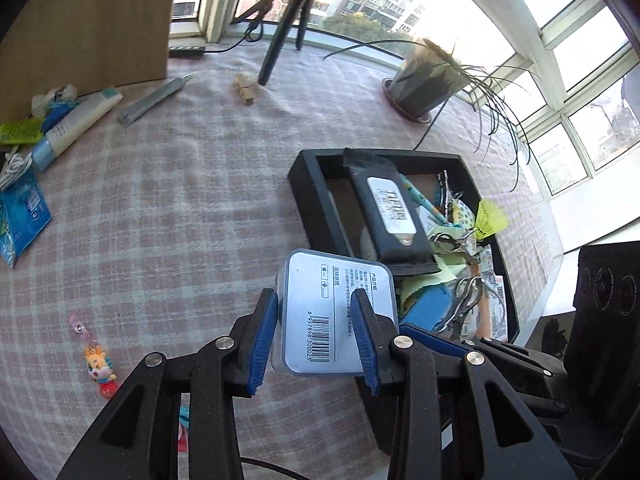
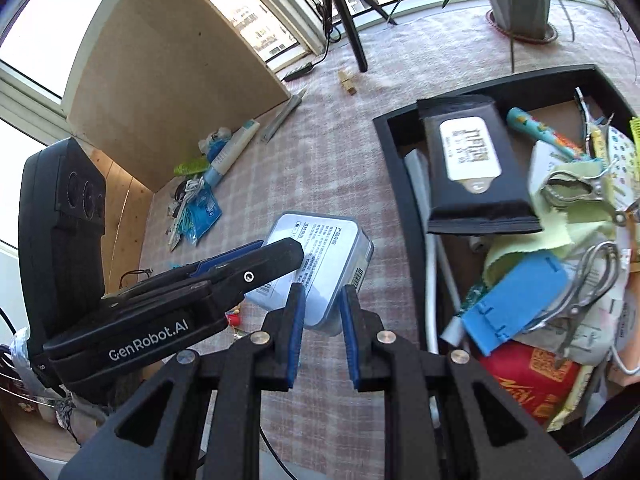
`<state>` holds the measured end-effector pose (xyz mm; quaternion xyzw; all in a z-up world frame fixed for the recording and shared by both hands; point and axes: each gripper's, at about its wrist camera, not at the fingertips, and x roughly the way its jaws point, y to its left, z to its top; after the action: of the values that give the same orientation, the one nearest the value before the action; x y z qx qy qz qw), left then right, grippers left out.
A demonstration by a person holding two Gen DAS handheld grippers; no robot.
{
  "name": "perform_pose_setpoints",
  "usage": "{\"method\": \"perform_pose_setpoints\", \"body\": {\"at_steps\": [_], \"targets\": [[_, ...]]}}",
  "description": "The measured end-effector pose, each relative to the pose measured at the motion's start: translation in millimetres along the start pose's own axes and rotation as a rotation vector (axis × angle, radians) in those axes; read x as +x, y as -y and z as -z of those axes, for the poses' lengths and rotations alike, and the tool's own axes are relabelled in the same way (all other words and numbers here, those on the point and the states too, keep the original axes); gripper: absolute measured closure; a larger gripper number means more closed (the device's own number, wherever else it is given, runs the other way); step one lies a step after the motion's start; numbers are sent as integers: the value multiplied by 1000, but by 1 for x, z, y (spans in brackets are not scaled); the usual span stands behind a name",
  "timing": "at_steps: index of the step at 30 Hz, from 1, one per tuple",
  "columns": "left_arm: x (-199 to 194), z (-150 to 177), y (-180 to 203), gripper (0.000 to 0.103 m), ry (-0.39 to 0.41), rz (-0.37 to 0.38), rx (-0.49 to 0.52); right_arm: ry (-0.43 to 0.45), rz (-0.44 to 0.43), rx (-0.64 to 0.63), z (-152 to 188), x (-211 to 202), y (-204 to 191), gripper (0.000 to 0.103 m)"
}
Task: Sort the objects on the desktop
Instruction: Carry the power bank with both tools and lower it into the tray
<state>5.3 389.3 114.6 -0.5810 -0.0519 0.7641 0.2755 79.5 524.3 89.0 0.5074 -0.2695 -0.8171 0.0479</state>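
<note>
The left gripper point(image 1: 316, 344) is clamping a pale blue plastic case point(image 1: 338, 312) between its blue pads, holding it just beside the near corner of the black tray point(image 1: 298, 168). The right gripper point(image 2: 322, 336) is hovering with its fingers parted around nothing, the case point(image 2: 320, 264) lying just beyond their tips. The tray point(image 2: 394, 160) is brimming: a black wipes pack point(image 2: 468, 168) is lying over half-hidden items, and a blue card holder point(image 2: 516, 300) is blurring into the jumble. The case's small print is proving unreadable.

The left claw point(image 2: 280, 258) reads "GenRobot.AI"; the box point(image 1: 336, 312) barcode reads 6957898300023.
</note>
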Motion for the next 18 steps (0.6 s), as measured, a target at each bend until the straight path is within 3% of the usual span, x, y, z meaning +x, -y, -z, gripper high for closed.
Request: {"method": "perform_pose_setpoints", "body": {"at_steps": [12, 15, 18], "targets": [[36, -24, 135, 66, -13, 72, 193, 114, 103, 72, -17, -88, 92, 83], [36, -27, 150, 66, -15, 95, 188, 140, 104, 104, -21, -107, 109, 83], [31, -27, 154, 66, 5, 66, 208, 160, 123, 104, -21, -118, 117, 81]]}}
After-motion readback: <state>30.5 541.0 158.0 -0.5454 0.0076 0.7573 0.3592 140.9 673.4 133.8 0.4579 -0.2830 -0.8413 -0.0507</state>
